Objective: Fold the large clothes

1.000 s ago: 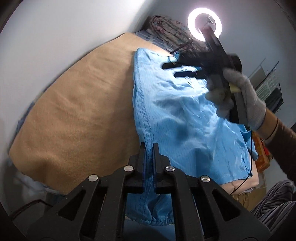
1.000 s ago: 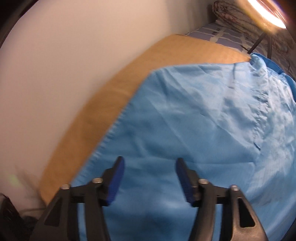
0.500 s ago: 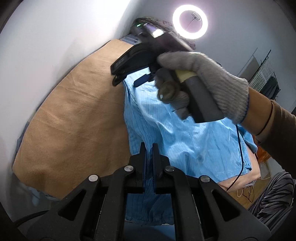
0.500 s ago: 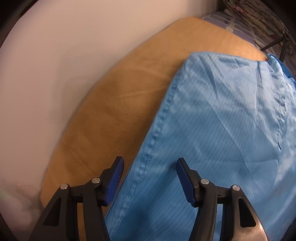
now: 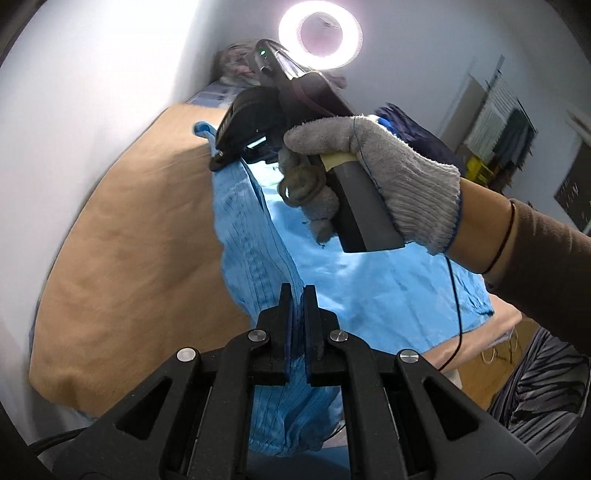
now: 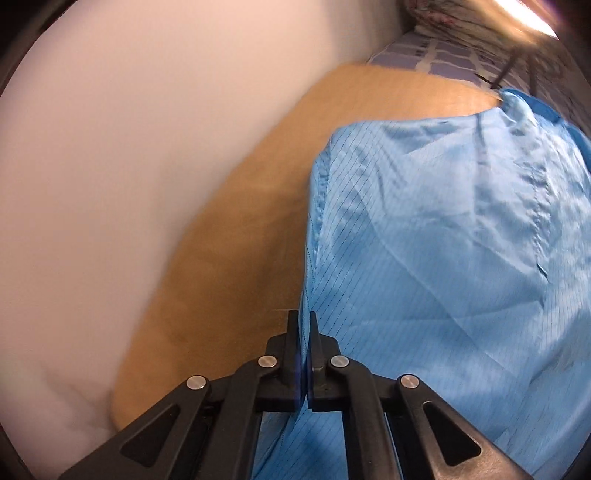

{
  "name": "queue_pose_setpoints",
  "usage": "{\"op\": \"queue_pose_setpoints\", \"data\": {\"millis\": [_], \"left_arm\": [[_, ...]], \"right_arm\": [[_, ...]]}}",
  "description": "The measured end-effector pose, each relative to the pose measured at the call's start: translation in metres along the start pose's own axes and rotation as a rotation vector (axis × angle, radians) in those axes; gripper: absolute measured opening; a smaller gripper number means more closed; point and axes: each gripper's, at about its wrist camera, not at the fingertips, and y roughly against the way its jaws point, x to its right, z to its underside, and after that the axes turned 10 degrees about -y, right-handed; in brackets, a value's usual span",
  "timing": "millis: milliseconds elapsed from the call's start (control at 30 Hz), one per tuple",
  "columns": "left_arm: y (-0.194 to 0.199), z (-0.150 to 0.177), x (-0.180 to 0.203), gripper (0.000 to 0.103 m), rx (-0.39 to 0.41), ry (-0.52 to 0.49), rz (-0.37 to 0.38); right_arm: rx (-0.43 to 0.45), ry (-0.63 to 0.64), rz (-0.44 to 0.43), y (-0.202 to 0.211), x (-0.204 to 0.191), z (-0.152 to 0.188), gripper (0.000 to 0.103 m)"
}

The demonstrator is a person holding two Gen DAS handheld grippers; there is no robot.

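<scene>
A large light-blue striped garment (image 5: 369, 280) lies on a tan blanket (image 5: 140, 258). My left gripper (image 5: 297, 295) is shut on the garment's near left edge, which rises as a ridge. In the left wrist view a grey-gloved hand (image 5: 373, 173) holds the right gripper (image 5: 236, 151) farther along the same edge. In the right wrist view the right gripper (image 6: 303, 325) is shut on the blue garment (image 6: 443, 240) at its left seam, with the cloth pinched between the pads.
A white wall (image 5: 92, 92) runs along the left of the blanket (image 6: 240, 240). A ring light (image 5: 320, 35) glows at the far end above patterned bedding (image 6: 450, 55). A brown sleeve (image 5: 546, 266) and striped trousers (image 5: 543, 380) are at the right.
The right gripper slid left to the garment's edge and closed on the seam. My left gripper lifted its pinched edge, raising a ridge of cloth.
</scene>
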Motion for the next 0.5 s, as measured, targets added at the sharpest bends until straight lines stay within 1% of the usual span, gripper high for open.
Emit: {"op": "queue_pose_setpoints", "data": {"millis": [67, 100, 200, 267, 333, 400, 433, 500], "left_arm": [[-0.002, -0.005, 0.011, 0.002, -0.005, -0.032, 0.007], [-0.005, -0.008, 0.017, 0.002, -0.011, -0.045, 0.016], [-0.006, -0.014, 0.030, 0.002, -0.027, -0.109, 0.020], [-0.005, -0.017, 0.035, 0.002, -0.034, -0.137, 0.033], [-0.003, -0.021, 0.034, 0.002, -0.044, -0.136, 0.063], [0.005, -0.024, 0.030, 0.002, -0.035, -0.131, 0.096], [0.012, -0.027, 0.028, 0.002, -0.020, -0.128, 0.097], [0.024, -0.030, 0.019, 0.002, -0.004, -0.122, 0.086]], "right_arm": [[0.035, -0.047, -0.056, 0.016, 0.019, -0.003, 0.000], [0.056, -0.067, -0.076, 0.027, 0.032, 0.001, 0.000], [0.098, -0.131, -0.123, 0.049, 0.063, 0.006, 0.000], [0.123, -0.172, -0.147, 0.058, 0.073, 0.011, 0.000], [0.145, -0.204, -0.163, 0.066, 0.089, 0.020, 0.000], [0.167, -0.250, -0.173, 0.076, 0.110, 0.028, 0.000], [0.170, -0.273, -0.181, 0.080, 0.119, 0.025, 0.000], [0.171, -0.341, -0.195, 0.084, 0.147, 0.030, 0.000]]}}
